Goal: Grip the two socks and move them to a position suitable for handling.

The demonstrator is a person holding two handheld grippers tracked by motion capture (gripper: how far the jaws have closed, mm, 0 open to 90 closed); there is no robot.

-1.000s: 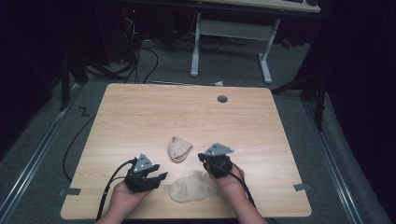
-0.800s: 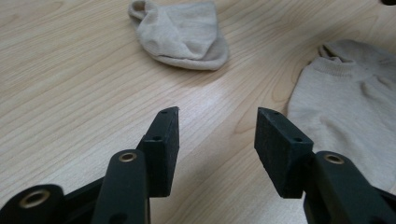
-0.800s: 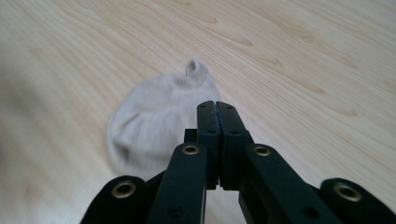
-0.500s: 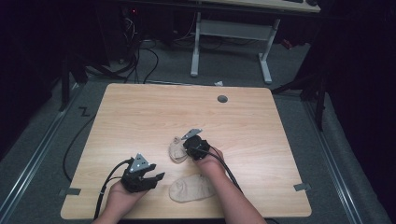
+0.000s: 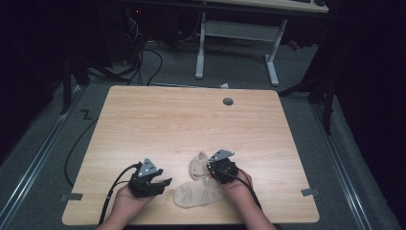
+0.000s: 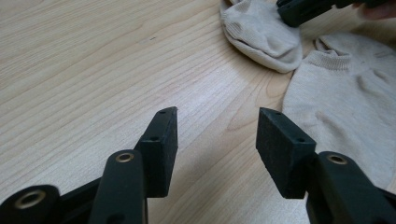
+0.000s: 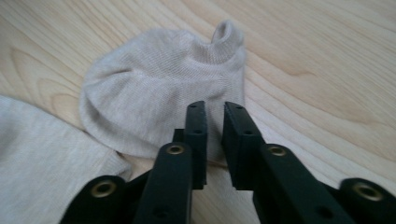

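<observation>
Two beige ankle socks lie near the front edge of the wooden table [image 5: 191, 120]. The small sock [image 5: 197, 164] [image 7: 154, 88] [image 6: 261, 32] is folded over, and the larger sock [image 5: 195, 194] [image 6: 345, 116] [image 7: 37, 154] lies flat just in front of it. My right gripper [image 5: 209, 168] [image 7: 215, 112] sits at the small sock's near right edge, its jaws closed to a thin gap on the fabric. Its tip [image 6: 292, 11] rests on that sock. My left gripper [image 5: 164, 182] [image 6: 217, 126] stands open just above bare wood, left of the larger sock.
A round cable hole [image 5: 228, 101] sits near the table's far edge. Tape marks [image 5: 71, 197] [image 5: 306, 192] lie at the front corners. Behind the table stand a white desk frame [image 5: 237, 33] and floor cables [image 5: 143, 57].
My right gripper reached forward to the small sock, closed on it, and has pulled back toward the person; the sock has shifted nearer and to the right. The left gripper has barely moved.
</observation>
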